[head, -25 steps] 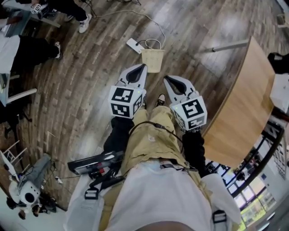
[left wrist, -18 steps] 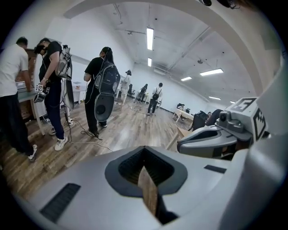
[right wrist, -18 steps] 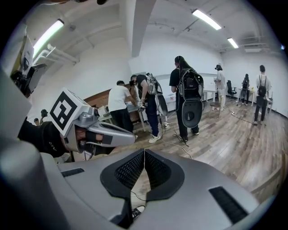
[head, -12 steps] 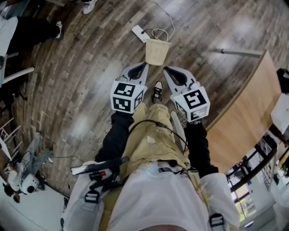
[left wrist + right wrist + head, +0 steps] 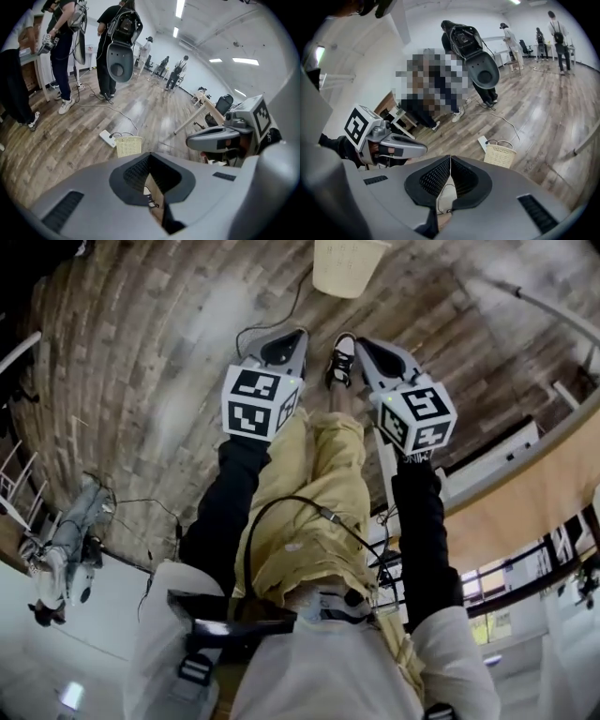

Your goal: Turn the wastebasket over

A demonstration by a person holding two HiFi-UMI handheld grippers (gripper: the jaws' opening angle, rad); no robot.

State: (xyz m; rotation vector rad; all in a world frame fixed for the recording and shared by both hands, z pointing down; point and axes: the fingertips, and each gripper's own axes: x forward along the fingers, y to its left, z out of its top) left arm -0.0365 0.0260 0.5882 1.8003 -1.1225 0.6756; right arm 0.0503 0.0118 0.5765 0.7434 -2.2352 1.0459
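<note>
Wastebasket (image 5: 349,263) stands upright on the wooden floor (image 5: 169,352), beside a power strip (image 5: 107,138), clear of both grippers. In the last second both have dropped toward it. Left gripper (image 5: 286,338) and right gripper (image 5: 370,345): jaws pressed together, empty. Turning not begun.

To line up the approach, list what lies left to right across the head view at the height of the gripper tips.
left gripper → the person's shoe → right gripper
</note>
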